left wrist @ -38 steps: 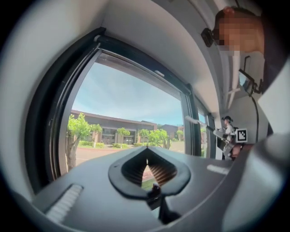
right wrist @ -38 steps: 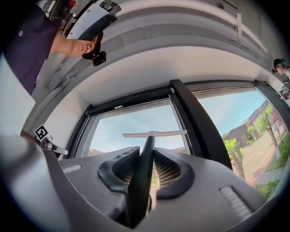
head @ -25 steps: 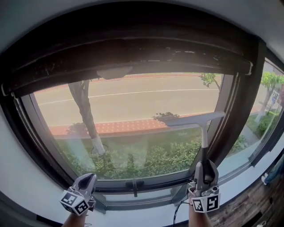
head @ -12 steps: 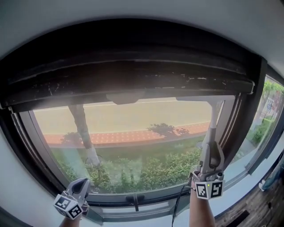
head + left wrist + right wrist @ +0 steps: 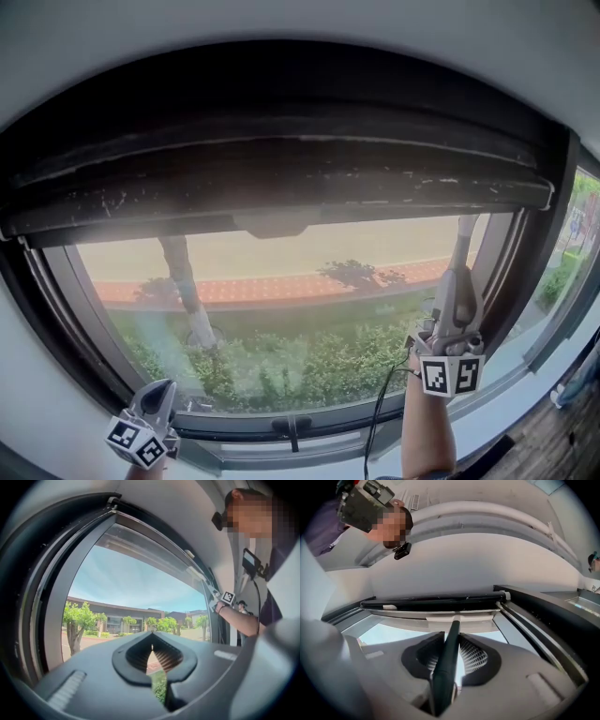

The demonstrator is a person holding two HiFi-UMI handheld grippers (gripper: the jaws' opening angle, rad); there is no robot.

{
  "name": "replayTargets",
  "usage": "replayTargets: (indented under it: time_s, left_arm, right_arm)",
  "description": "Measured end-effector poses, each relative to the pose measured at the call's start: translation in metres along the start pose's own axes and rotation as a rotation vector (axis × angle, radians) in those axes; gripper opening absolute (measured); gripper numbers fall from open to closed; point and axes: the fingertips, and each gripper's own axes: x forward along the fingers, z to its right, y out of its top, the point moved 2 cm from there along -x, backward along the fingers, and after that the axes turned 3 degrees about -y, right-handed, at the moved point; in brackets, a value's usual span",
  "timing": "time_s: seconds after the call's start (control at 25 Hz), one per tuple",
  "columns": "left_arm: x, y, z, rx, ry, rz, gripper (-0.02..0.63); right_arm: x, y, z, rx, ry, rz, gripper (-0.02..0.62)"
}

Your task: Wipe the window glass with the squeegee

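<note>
The right claw (image 5: 457, 281) clamps the slim dark handle of the pale-bladed squeegee (image 5: 449, 644). Its flat blade lies ahead of the claw on the clear window glass (image 5: 281, 309), tight under the black top frame (image 5: 281, 178) (little room upward). The left claw (image 5: 159, 389) has its ribbed pads closed on nothing.

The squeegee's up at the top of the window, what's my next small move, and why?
Probably draw the right tongs straight down: they are shut on the squeegee handle, its blade lies just under the dark top rail, and the whole glass pane lies below it.
</note>
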Motion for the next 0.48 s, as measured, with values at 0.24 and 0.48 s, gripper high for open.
replayTargets:
  time_s: [0.24, 0.48]
  left_arm:
    - [-0.014, -0.009, -0.012, -0.027, 0.042, -0.004, 0.003]
    - [-0.015, -0.024, -0.008, -0.049, 0.031, -0.017, 0.003]
  right_arm:
    - [0.006, -0.001, 0.001, 0.042, 0.006, 0.017, 0.103]
    - [-0.012, -0.007, 0.001, 0.052, 0.004, -0.017, 0.103]
